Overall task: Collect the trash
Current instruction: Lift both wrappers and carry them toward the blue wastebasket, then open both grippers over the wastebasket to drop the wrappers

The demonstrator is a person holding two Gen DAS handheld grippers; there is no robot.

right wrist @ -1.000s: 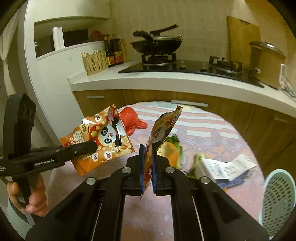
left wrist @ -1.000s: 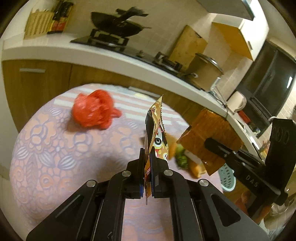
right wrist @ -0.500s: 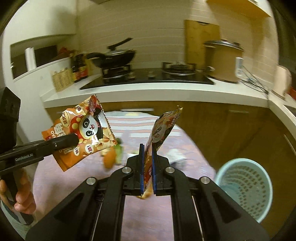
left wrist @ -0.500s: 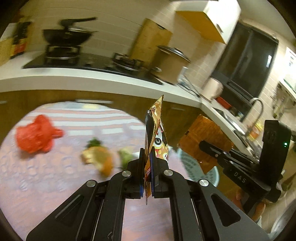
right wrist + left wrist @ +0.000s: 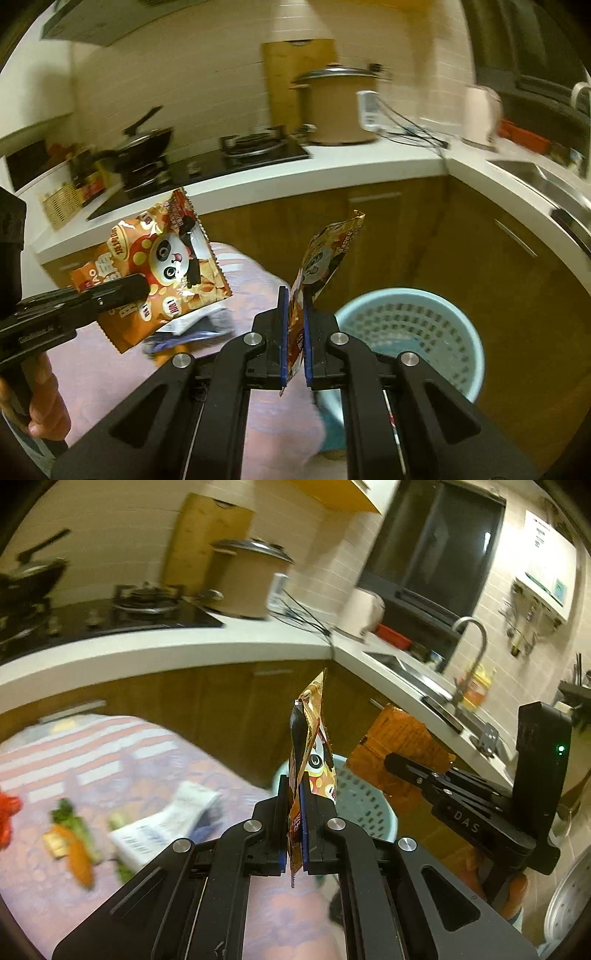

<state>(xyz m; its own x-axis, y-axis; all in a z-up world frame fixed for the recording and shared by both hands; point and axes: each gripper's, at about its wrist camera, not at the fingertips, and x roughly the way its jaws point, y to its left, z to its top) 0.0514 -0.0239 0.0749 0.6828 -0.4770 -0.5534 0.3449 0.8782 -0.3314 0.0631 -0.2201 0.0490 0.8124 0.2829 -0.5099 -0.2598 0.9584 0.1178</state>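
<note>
My left gripper and right gripper each pinch tight an orange panda snack bag, ready for the round blue plastic basket at four o'clock.

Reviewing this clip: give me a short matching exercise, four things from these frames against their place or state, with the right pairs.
Things:
1. panda snack bag
2. second snack bag
3. light blue basket
4. rice cooker

Places or states:
A. on the floor by the cabinets
B. clamped in the left gripper
C. on the counter beside the stove
D. clamped in the right gripper

Pairs: 1-B, 2-D, 3-A, 4-C
</note>
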